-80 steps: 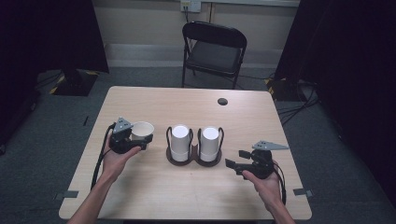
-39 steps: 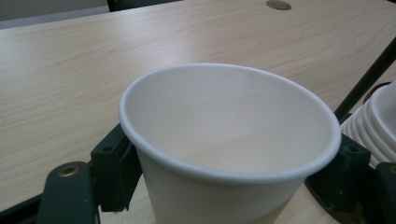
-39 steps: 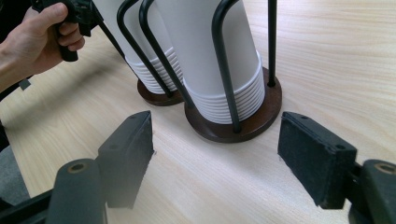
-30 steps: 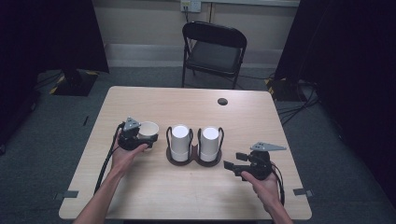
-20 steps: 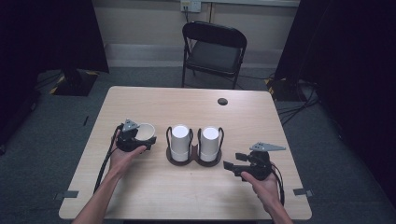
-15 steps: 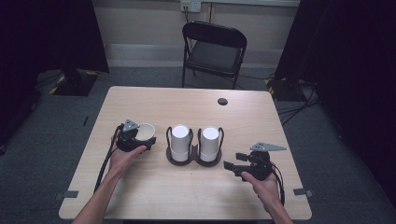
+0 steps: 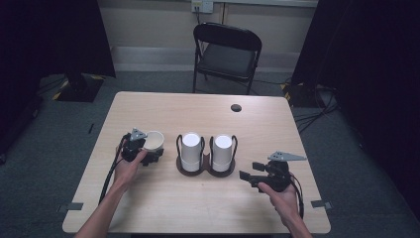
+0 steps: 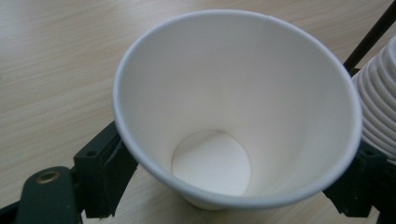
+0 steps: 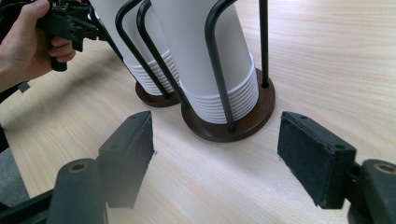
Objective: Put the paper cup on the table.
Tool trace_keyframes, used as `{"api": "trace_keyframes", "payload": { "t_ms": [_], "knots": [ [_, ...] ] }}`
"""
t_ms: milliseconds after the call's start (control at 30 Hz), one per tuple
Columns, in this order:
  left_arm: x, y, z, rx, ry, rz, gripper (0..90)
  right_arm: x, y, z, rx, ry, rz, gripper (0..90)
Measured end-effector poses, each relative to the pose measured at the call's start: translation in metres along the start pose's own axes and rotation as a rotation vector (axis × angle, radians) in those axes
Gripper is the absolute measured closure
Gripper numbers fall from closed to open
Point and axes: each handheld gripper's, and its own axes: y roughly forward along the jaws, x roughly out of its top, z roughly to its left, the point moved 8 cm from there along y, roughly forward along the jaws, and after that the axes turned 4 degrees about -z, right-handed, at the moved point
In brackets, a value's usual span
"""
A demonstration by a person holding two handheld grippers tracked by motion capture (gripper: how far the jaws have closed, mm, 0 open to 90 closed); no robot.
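A single white paper cup [image 7: 154, 140] [image 8: 233, 93] stands upright on the wooden table [image 7: 198, 203], left of a dark wire holder [image 7: 205, 171] [image 9: 252, 116]. The holder carries two stacks of upside-down white cups [image 7: 190, 146] [image 9: 205, 60]. My left gripper [image 7: 154, 150] [image 8: 233, 186] has its jaws either side of the cup's lower wall. They have just been opening, and the cup rests between them on the table. My right gripper [image 7: 250, 171] [image 9: 215, 154] lies low at the table's right and is open and empty, facing the holder's base.
A black folding chair [image 7: 227, 52] stands behind the table's far edge. A small dark round disc [image 7: 236, 107] sits at the table's far right. Cables trail from both grippers toward the near edge. Bare tabletop lies in front of the holder.
Since the earliest frame my left hand has shifted the cup a little to the right, toward the holder. My right hand has kept still.
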Motion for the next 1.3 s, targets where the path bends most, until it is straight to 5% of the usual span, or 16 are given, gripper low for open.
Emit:
{"api": "trace_keyframes", "payload": {
  "t_ms": [167, 500, 700, 1300],
  "knots": [
    [-0.001, -0.01, -0.002, -0.002, 0.008, 0.008, 15.9, 0.0, 0.0, -0.001, -0.005, -0.003, -0.001, 26.8],
    [-0.008, -0.022, 0.002, 0.001, -0.039, 0.012, 16.9, 0.0, 0.001, -0.002, -0.013, 0.002, -0.001, 26.3],
    [-0.013, -0.033, -0.002, -0.014, -0.018, 0.027, 16.8, 0.0, 0.0, -0.003, -0.02, 0.004, -0.002, 26.3],
    [-0.013, -0.069, -0.039, -0.106, 0.009, -0.02, 17.7, -0.003, -0.002, -0.008, -0.037, 0.016, -0.003, 26.5]
  ]
}}
